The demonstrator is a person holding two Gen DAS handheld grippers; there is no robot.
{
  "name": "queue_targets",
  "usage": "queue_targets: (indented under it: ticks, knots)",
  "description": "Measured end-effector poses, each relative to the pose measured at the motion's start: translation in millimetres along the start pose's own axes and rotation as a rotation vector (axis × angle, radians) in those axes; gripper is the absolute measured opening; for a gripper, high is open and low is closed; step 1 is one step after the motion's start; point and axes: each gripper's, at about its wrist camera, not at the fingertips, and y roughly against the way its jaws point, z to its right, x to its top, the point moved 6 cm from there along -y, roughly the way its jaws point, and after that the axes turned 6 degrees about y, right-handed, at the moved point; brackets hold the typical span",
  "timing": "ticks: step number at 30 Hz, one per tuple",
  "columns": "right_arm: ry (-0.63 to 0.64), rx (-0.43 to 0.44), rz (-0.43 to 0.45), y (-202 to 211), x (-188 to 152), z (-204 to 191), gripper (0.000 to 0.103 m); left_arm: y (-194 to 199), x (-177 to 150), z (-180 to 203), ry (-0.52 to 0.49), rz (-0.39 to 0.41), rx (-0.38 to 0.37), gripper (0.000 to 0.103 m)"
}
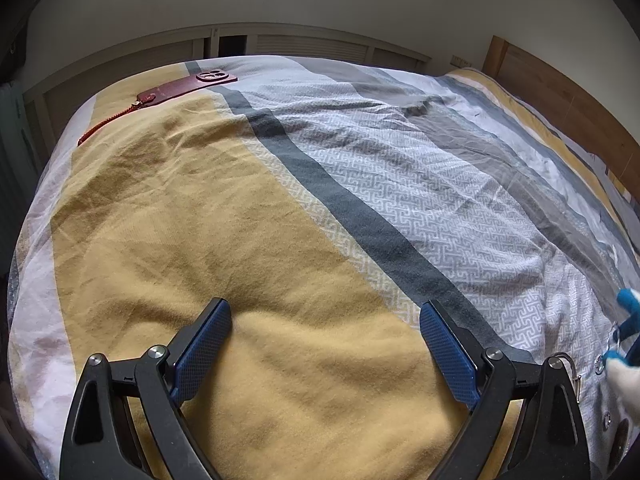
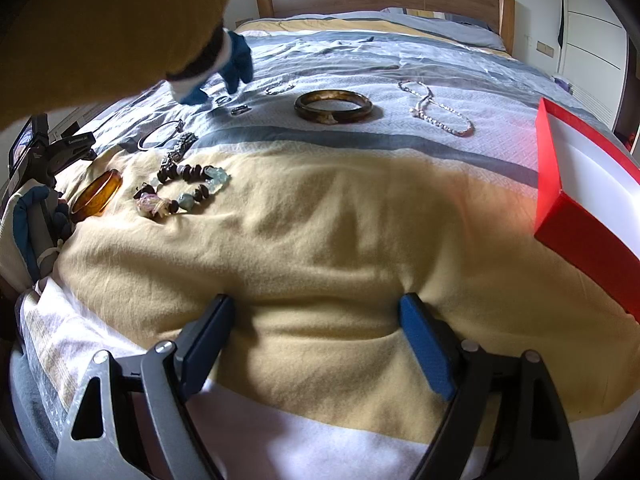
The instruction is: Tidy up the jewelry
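Through the left wrist camera, the left gripper (image 1: pixel 326 344) hung over the yellow part of a striped bedspread (image 1: pixel 248 216), its blue-padded fingers (image 1: pixel 204 344) spread wide apart with only cloth between them. Far ahead and to its left, a dark red phone (image 1: pixel 188 86) lay flat near the bed's far edge, a red braided strap (image 1: pixel 108 122) trailing from it. At the far right edge of this view a blue-and-white gloved hand (image 1: pixel 626 332) showed beside a small metal ring (image 1: pixel 599 366); what else lay there was too cut off to tell.

Through the right wrist camera, the right gripper (image 2: pixel 316 344) also stood with its fingers well apart, empty, above the yellow cloth. Ahead and to its left lay a beaded bracelet (image 2: pixel 182 192) of dark and pale stones, with an amber bangle (image 2: pixel 97 194) just left of it. Beyond those sat a thin silver bangle (image 2: pixel 160 135) and a few small rings (image 2: pixel 240 109). Nearly straight ahead, farther off, rested a dark brown bangle (image 2: pixel 334 106); to its right lay a pearl necklace (image 2: pixel 438 110). An open red box (image 2: pixel 580 216) stood off to the gripper's right. A gloved hand (image 2: pixel 224 68) under a mustard sleeve (image 2: pixel 112 20) reached down near the rings at upper left.
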Motion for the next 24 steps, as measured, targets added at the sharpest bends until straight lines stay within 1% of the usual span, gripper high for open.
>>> queue_targets:
  ticks: [4, 8, 11, 13, 15, 21, 24]
  knots:
    - [0.0, 0.0, -0.001, -0.1, 0.0, 0.0, 0.084, -0.1, -1.6, 2.0, -0.01, 0.007, 0.01, 0.094]
    - [-0.003, 0.0, -0.007, -0.3, 0.2, 1.5, 0.084, 0.2, -2.2, 8.2, -0.045, 0.005, 0.028, 0.094]
    - [-0.005, 0.001, -0.007, 0.2, -0.5, 2.2, 0.084, 9.9, -0.8, 10.0, -0.074, 0.017, 0.026, 0.094]
    - [-0.005, 0.002, -0.004, 0.8, -1.4, 2.3, 0.084, 27.4, 1.1, 10.9, -0.111, 0.052, 0.03, 0.094]
    - [-0.002, 0.002, 0.001, 1.8, -2.5, 2.4, 0.084, 48.9, 2.4, 11.7, -0.155, 0.08, 0.018, 0.094]
    - [-0.003, 0.007, 0.012, 2.4, -3.6, 2.2, 0.084, 132.7, -0.4, 8.9, -0.301, 0.159, -0.09, 0.094]
    - [-0.004, 0.009, 0.021, 4.1, -4.9, 2.7, 0.084, 168.6, -8.1, 7.2, -0.346, 0.177, -0.142, 0.094]
